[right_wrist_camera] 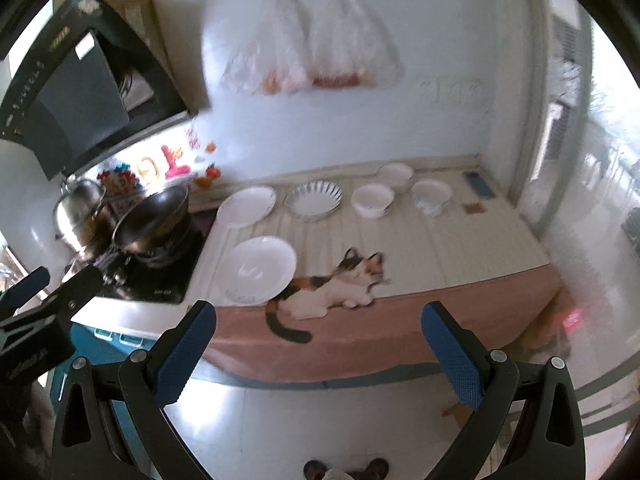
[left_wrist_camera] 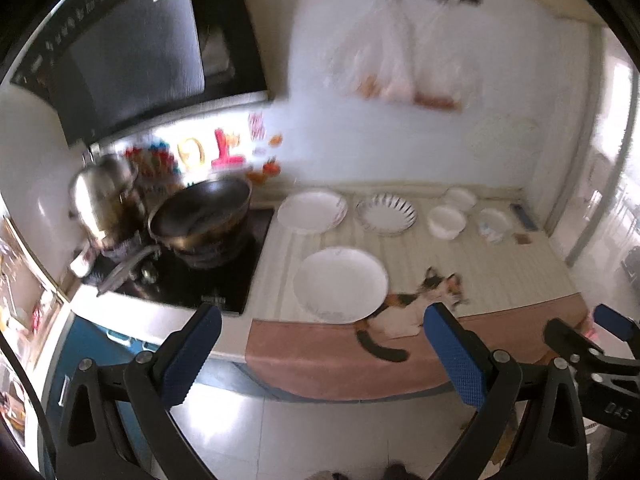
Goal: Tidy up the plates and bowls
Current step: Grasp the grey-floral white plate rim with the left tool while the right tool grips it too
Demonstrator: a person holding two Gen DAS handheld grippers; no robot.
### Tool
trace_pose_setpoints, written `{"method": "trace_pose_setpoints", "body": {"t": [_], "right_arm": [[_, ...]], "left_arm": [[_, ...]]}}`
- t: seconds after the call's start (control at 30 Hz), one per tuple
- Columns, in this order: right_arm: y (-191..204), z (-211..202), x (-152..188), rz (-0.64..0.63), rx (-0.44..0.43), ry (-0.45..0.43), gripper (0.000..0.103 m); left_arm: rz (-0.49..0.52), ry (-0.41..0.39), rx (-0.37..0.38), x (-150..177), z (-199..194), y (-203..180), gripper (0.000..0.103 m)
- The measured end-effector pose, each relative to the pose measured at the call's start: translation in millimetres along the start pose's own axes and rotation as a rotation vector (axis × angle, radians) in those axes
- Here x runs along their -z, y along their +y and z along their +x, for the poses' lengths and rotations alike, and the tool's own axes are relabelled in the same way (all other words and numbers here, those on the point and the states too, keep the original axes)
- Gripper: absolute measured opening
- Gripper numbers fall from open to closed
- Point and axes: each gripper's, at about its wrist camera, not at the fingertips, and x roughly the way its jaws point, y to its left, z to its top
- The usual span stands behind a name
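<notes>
A large white plate [left_wrist_camera: 340,285] lies near the counter's front; it also shows in the right wrist view [right_wrist_camera: 258,269]. Behind it lie another white plate [left_wrist_camera: 312,211] [right_wrist_camera: 248,206] and a striped plate [left_wrist_camera: 386,214] [right_wrist_camera: 314,199]. Three white bowls [left_wrist_camera: 446,222] [right_wrist_camera: 372,199] stand further right, one [left_wrist_camera: 460,199] by the wall and one [left_wrist_camera: 494,224] at the far right. My left gripper [left_wrist_camera: 322,330] and right gripper [right_wrist_camera: 318,326] are both open and empty, held in front of the counter, well short of the dishes.
A cat-print mat [left_wrist_camera: 424,304] [right_wrist_camera: 340,284] covers the counter and hangs over its front edge. A black wok [left_wrist_camera: 200,210] and a steel pot [left_wrist_camera: 98,196] sit on the stove at left. Plastic bags [right_wrist_camera: 312,48] hang on the wall. A blue phone [right_wrist_camera: 478,184] lies at back right.
</notes>
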Motion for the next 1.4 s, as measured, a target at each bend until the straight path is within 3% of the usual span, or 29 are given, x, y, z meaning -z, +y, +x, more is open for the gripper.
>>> {"method": "trace_pose_setpoints", "body": {"t": [0.27,0.57,0.67,0.8,0.97,1.03,1.1,1.4], "right_arm": [[-0.7,151.8,-18.1,0.021,-0.085,0.188,0.103],[-6.0,381.8,-45.0,0.029,-0.189,0.476,0.102],[-5.6,436.1,-45.2,0.016,-0.200,0.548,0.097],[-0.2,503.7,-44.0,0.010,-0.242,0.646,0.073],[12.9,542.5,-40.6,-0.006,-0.302,0.690,0.055],[17.0,547.3,-38.3,-0.026,-0.315,0.704,0.033],[22.5,552.6,-35.5,-0.047,-0.320,0.710,0.021],[17.5,542.2,-36.9,-0.084,-0.320,0.664,0.020]], "left_arm": [[-0.130,0.287,0.002,-0.4,154.3,43.1,0.100],[-0.293,0.555,0.027,-3.5,322.2,70.5,0.083],[-0.288,0.615,0.039,-4.1,366.4,68.8,0.075],[-0.282,0.676,0.076,-7.5,408.8,64.0,0.054],[-0.228,0.701,0.091,-11.4,426.4,52.6,0.044],[-0.220,0.702,0.084,-12.1,426.8,51.2,0.044],[-0.225,0.691,0.080,-13.7,423.7,51.1,0.044],[-0.220,0.660,0.074,-11.7,408.2,41.8,0.040]]}}
